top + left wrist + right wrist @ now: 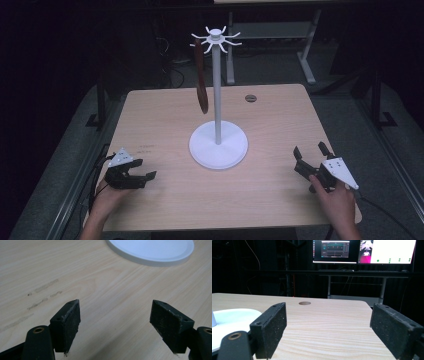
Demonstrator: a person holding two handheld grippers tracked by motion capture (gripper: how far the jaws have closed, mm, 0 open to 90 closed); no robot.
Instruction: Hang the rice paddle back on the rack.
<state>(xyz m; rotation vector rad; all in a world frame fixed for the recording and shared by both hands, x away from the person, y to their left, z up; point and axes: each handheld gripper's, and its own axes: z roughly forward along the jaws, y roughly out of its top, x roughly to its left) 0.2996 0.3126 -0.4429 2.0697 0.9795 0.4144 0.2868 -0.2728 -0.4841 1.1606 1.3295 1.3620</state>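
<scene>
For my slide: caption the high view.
Open left gripper and right gripper flank a white stand holding a brown belt.

At frame centre a white hook stand [218, 120] rises from its round base on the wooden table [165, 200], a brown strap [200, 80] hanging from one hook. The left gripper [143, 176] sits lower left, the right gripper [310, 155] lower right, both with jaws spread, well apart from the stand.

No readable text is showing on anything here. The monitors [363, 251] beyond the right gripper [327, 327] are displaying content too small to read.
</scene>
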